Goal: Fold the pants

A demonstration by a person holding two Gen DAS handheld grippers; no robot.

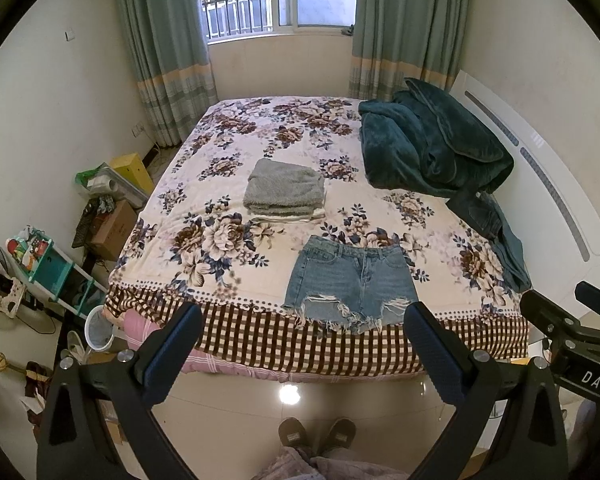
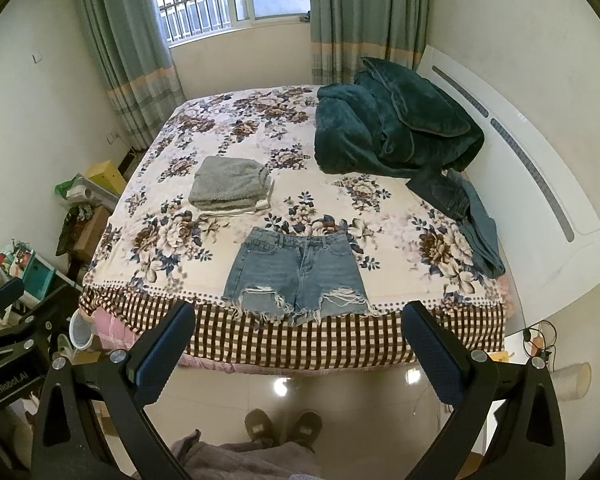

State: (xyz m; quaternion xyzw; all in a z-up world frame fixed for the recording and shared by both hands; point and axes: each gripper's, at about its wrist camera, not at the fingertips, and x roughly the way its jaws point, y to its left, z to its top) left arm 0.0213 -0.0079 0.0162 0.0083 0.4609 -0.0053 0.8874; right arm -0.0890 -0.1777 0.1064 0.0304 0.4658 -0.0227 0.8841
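Light blue denim shorts with frayed hems lie flat near the front edge of the bed, waistband away from me; they also show in the right wrist view. My left gripper is open and empty, held above the floor in front of the bed, short of the shorts. My right gripper is also open and empty, at about the same distance from the shorts. The right gripper's body shows in the left wrist view, and the left gripper's body in the right wrist view.
A folded grey stack of clothes lies mid-bed. A dark green blanket and dark jeans lie at the right by the white headboard. Boxes and a shelf crowd the left floor. My slippers stand on the tiles.
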